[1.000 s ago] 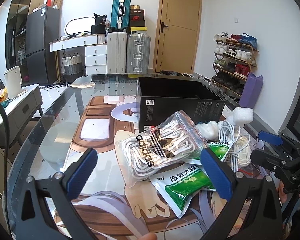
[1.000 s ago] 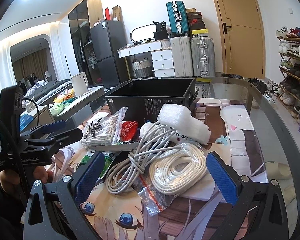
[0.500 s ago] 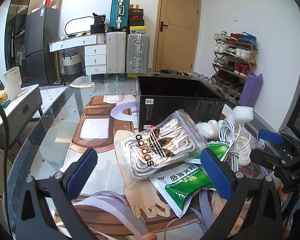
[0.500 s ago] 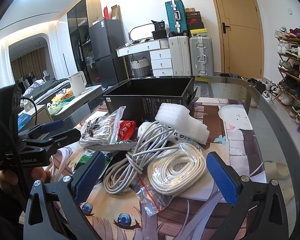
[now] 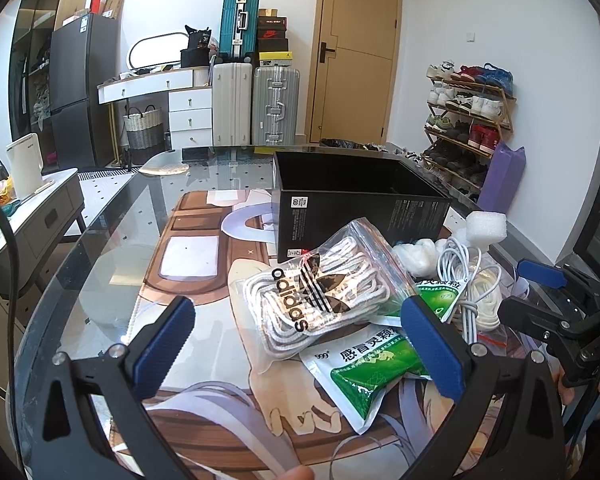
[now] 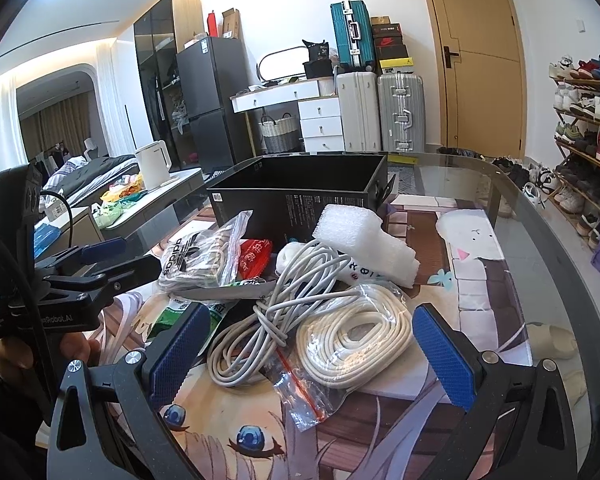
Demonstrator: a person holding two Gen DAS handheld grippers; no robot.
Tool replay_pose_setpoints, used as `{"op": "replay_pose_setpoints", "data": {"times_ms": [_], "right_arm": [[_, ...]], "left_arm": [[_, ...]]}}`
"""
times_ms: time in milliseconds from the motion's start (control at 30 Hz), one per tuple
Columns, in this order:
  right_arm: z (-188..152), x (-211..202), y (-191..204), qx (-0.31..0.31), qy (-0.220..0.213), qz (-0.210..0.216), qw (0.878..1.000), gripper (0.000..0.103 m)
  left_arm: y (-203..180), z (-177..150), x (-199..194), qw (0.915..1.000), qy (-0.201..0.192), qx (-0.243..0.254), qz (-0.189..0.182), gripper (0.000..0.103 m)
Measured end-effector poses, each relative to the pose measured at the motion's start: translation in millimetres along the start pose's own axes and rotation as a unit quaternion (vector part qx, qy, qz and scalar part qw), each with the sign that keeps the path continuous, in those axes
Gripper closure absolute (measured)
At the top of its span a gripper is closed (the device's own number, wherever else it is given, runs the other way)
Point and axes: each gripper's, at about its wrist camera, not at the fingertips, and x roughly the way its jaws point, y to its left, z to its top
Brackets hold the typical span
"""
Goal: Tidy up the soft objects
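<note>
A pile of soft things lies on the glass table in front of an open black box (image 5: 360,208) (image 6: 300,200). My left gripper (image 5: 296,340) (image 6: 140,254) is open, low over a clear bag of white Adidas laces (image 5: 320,296) (image 6: 200,256) and a green sachet (image 5: 372,368). My right gripper (image 6: 308,352) (image 5: 516,292) is open too, just short of a bagged white rope coil (image 6: 352,336) and a tangled grey cable (image 6: 268,320) (image 5: 464,276). A white foam block (image 6: 364,240) (image 5: 486,226) and a red packet (image 6: 254,256) lie by the box. Neither gripper holds anything.
The table (image 5: 112,248) carries a printed cartoon mat (image 6: 472,280). Its curved glass edge runs along the left and right. A low cabinet with a white kettle (image 5: 24,164) stands to the left, suitcases (image 5: 256,108) at the back wall, a shoe rack (image 5: 468,116) to the right.
The right gripper has crept slightly forward toward the rope and cable. The left gripper has barely moved. Both stay open.
</note>
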Motion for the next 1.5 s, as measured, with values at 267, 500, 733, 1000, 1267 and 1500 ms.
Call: {"op": "replay_pose_setpoints", "data": {"times_ms": [267,500,733,1000,1267,1500], "right_arm": [[0,-1,-2,0.004,0.001,-0.002,1.0,0.0],[0,0,-3,0.005,0.001,-0.002,1.0,0.0],[2,-1,-5,0.009,0.001,0.0,1.0,0.0],[5,-1,-10,0.018,0.003,0.003,1.0,0.0],[8,2,-16,0.022,0.009,-0.013,1.0,0.0],[3,3,-18,0.008,0.033,-0.043,0.999,0.0]], "left_arm": [[0,-1,0,1.0,0.002,0.001,-0.001,0.0],[-1,-2,1,1.0,0.005,0.005,0.0,0.0],[-2,0,1,0.9999,0.011,0.012,0.001,0.0],[-2,3,2,0.9998,0.014,0.013,0.002,0.0],[5,7,9,0.9995,0.028,0.009,0.008,0.0],[6,6,11,0.9992,0.039,0.007,0.0,0.0]]}}
